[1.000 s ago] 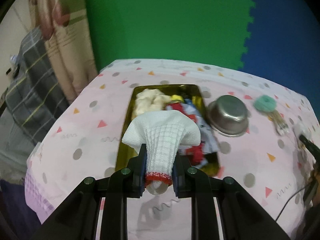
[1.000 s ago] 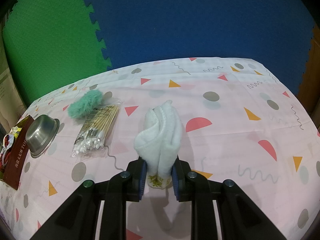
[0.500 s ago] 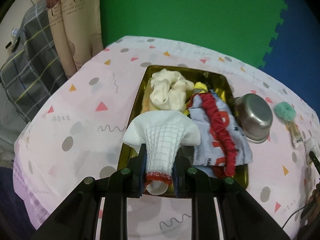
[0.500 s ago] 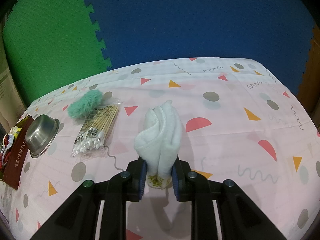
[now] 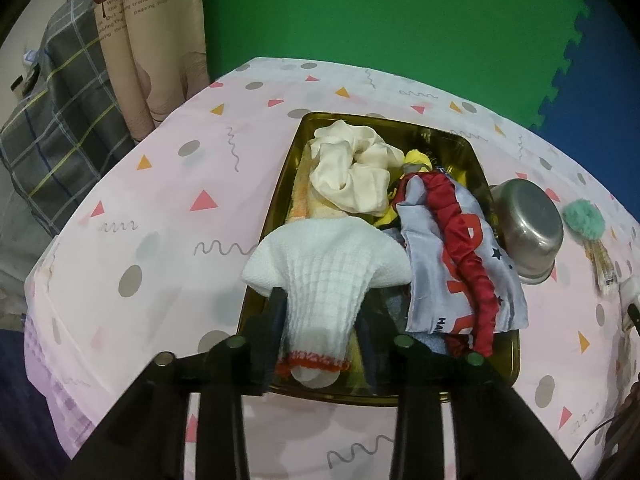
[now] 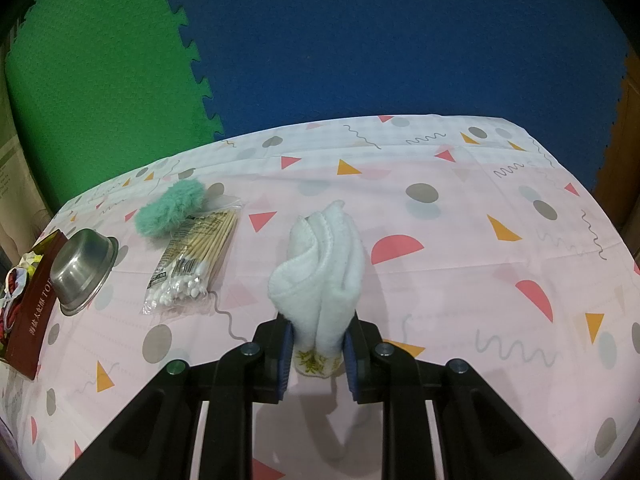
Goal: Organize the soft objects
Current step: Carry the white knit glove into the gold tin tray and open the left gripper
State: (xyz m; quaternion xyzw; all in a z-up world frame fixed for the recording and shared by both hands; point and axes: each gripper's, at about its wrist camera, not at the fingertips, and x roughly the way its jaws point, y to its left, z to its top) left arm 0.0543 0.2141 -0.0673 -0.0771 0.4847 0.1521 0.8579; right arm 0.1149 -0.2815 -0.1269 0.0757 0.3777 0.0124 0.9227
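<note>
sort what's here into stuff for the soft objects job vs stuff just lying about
Job:
- white waffle cloth
- gold tray
- cream scrunchie
- red and grey cloth
- folded white towel
- teal scrunchie

Lying about:
- steel bowl
- cotton swabs

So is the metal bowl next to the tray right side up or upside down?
Upside down. The metal bowl rests rim-down on the tablecloth with its flat base facing up, beside the tray.

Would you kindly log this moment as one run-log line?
left gripper: jaws opening, white waffle cloth between them over gold tray | right gripper: shut on white towel above table
</note>
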